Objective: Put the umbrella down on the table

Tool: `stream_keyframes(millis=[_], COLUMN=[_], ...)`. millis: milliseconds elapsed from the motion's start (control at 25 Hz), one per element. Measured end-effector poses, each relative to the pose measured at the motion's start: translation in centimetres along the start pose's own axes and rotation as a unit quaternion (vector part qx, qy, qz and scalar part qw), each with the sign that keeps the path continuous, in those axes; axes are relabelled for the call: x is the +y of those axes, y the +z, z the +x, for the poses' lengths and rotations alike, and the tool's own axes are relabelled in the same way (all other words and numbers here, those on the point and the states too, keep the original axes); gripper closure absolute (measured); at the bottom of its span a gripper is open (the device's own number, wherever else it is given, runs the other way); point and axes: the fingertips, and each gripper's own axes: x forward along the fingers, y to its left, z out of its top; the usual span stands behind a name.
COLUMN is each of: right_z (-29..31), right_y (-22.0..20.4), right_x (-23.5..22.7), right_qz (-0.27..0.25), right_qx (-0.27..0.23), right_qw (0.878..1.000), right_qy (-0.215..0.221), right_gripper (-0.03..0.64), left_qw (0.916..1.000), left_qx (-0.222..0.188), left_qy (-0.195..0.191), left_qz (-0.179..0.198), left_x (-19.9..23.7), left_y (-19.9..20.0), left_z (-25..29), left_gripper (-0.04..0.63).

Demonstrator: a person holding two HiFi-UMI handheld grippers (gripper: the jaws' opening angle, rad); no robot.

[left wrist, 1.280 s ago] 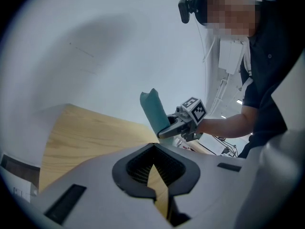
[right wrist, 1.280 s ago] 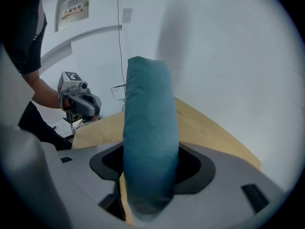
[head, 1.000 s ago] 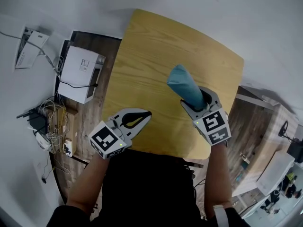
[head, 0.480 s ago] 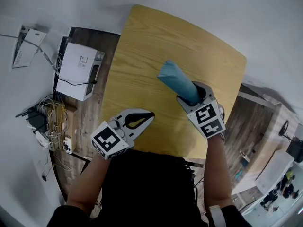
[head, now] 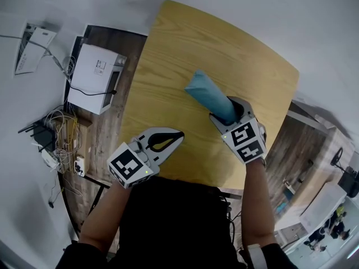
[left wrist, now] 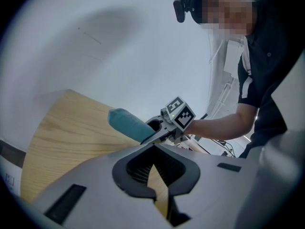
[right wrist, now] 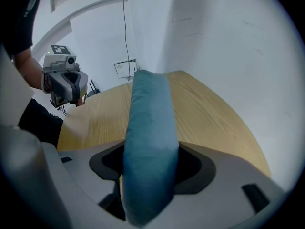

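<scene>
your right gripper (head: 228,115) is clamped on the folded teal umbrella (head: 208,94), which sticks out ahead of the jaws and over the middle of the wooden bench (head: 185,43). compared with a second ago, you have swung the umbrella in toward the bench's centre, so its free end now points more to your left. over the last half second the gripper has hardly moved, so the carry looks finished and you seem to be pausing over the drop spot. from the left gripper view the umbrella appears to hang slanted above the wood rather than lying on it, so the task isn't done yet. what is left, i'd judge, is to lower it until its length rests on the surface, then let go. your left gripper (head: 174,134) hovers over the near edge of the bench, jaws closed together with nothing between them, well clear of the umbrella.
</scene>
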Motion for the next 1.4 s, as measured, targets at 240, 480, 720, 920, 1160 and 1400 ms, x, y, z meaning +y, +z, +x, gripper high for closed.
stream_keyframes(millis=[240, 480, 720, 920, 1160, 1400], right_z=[0.8, 1.5, 1.7, 1.8, 2.0, 2.3], right_y=[-0.3, -0.8, -1.0, -0.9, -1.0, -1.0], right_x=[-0.1, 0.1, 0.0, -0.3, -0.2, -0.2], right_qz=[0.004, 0.02, 0.024, 0.029, 0.031, 0.034], right_qx=[0.002, 0.004, 0.006, 0.002, 0.01, 0.014], right_qw=[1.0, 1.0, 1.0, 0.999, 0.999, 0.999], right_qy=[0.002, 0.016, 0.016, 0.016, 0.024, 0.03], right_gripper=[0.322, 0.322, 0.322, 0.322, 0.322, 0.322], left_qw=[0.9998, 0.9996, 0.9998, 0.9997, 0.9997, 0.9997], left_qx=[0.013, 0.02, 0.012, 0.015, 0.018, 0.012], left_qy=[0.011, 0.019, 0.008, 0.011, 0.011, 0.011], left_qz=[-0.008, 0.005, 0.013, 0.012, 0.015, 0.018], left_x=[0.7, 0.9, 0.6, 0.7, 0.9, 0.8], left_y=[0.1, 0.0, -0.4, -0.9, -1.1, -0.9], left_z=[0.1, 0.1, 0.2, 0.4, 0.2, 0.0], left_gripper=[0.583, 0.583, 0.583, 0.583, 0.583, 0.583])
